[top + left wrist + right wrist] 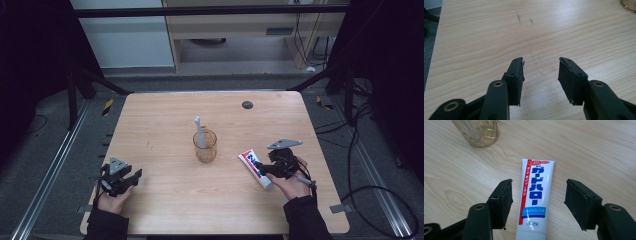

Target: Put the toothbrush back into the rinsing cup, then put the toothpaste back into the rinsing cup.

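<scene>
Right hand-held gripper (537, 203): jaws released, straddling tube (535, 197), not touching; apparently poised to grasp. Tube: white, blue lettering, red stripe, flat on worktop (165, 120) right of glass (205, 146) holding toothbrush (199, 132). Left hand-held gripper (541, 77): released, empty, idle over bare worktop.

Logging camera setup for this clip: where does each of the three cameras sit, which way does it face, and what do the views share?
High view: fixed above the person's side, looking forward and down on the table; both hands, the left gripper and the right gripper show.
Left gripper view: rides the left gripper, looking along its open jaws at bare tabletop.
Right gripper view: rides the right gripper, open jaws either side of the toothpaste tube.
Shared: the tube and the glass cup, whose base shows in both gripper views.
</scene>
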